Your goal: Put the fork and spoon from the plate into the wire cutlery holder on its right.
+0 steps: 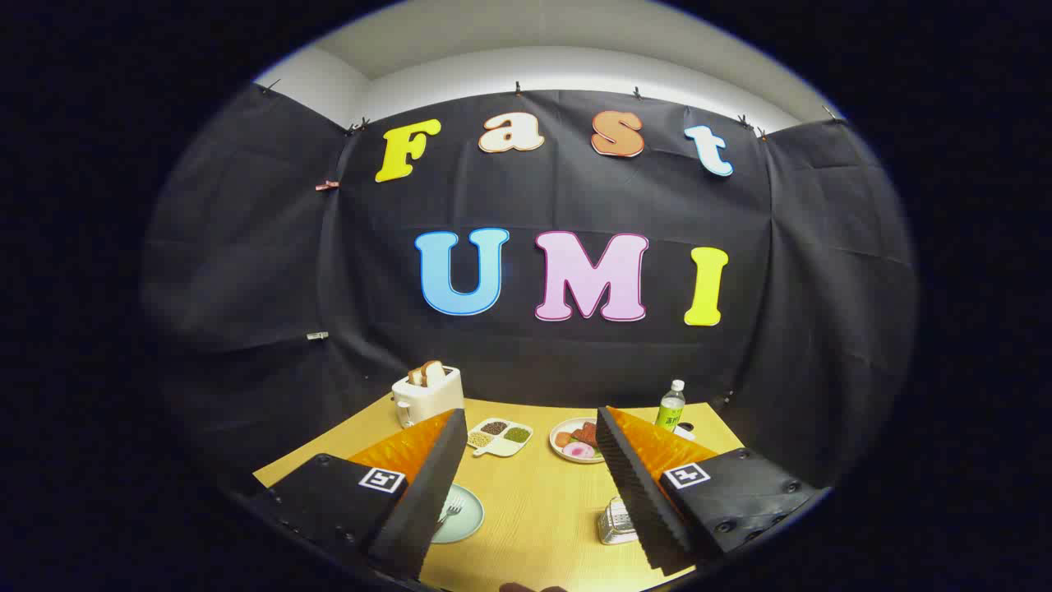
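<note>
fork (pixel 451 511) on near-left plate (pixel 468 520) looks thin, stiff, probably slippery; pinch its handle. gripper (pixel 526 493) gapes wide, holding nothing.

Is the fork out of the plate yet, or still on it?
Still on it: the fork lies on the pale green plate, partly behind one finger of the open gripper, which holds nothing.

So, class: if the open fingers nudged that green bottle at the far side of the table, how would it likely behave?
The green bottle stands upright, tall and narrow, so a push near its cap would probably tip it. Its rounded body suggests it would then roll across the table. It looks like plastic, so likely light unless full. The gripper hangs open, far short of it.
</note>
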Demonstrator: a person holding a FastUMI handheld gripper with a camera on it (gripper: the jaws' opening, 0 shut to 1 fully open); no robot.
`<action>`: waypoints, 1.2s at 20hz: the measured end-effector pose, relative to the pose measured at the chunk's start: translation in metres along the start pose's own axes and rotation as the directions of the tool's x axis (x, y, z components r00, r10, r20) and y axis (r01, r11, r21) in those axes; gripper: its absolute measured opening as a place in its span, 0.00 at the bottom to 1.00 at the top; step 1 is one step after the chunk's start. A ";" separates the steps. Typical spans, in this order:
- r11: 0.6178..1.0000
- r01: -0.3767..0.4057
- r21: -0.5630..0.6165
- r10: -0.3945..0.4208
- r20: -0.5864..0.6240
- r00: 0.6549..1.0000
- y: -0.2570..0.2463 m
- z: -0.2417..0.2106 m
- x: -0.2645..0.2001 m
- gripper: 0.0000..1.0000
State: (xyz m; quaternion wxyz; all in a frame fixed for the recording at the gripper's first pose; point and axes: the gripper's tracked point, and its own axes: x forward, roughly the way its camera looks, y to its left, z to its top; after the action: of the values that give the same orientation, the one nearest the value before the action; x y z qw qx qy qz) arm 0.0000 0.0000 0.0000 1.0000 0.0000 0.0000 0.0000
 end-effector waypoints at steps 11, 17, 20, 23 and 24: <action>0.985 0.163 0.057 -0.161 -0.040 0.986 -0.036 -0.010 0.000 0.97; 0.990 0.136 0.046 -0.132 -0.085 0.988 -0.012 -0.025 0.010 0.98; 0.992 0.118 0.044 -0.113 -0.099 0.989 -0.002 -0.032 0.019 0.98; 0.992 0.116 0.042 -0.110 -0.118 0.987 0.005 -0.037 0.029 0.98; 0.993 0.107 0.046 -0.101 -0.128 0.987 0.010 -0.041 0.034 0.98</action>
State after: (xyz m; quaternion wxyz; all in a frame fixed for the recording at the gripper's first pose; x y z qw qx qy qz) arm 0.0336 0.0101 -0.0406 0.9963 0.0263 0.0631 -0.0521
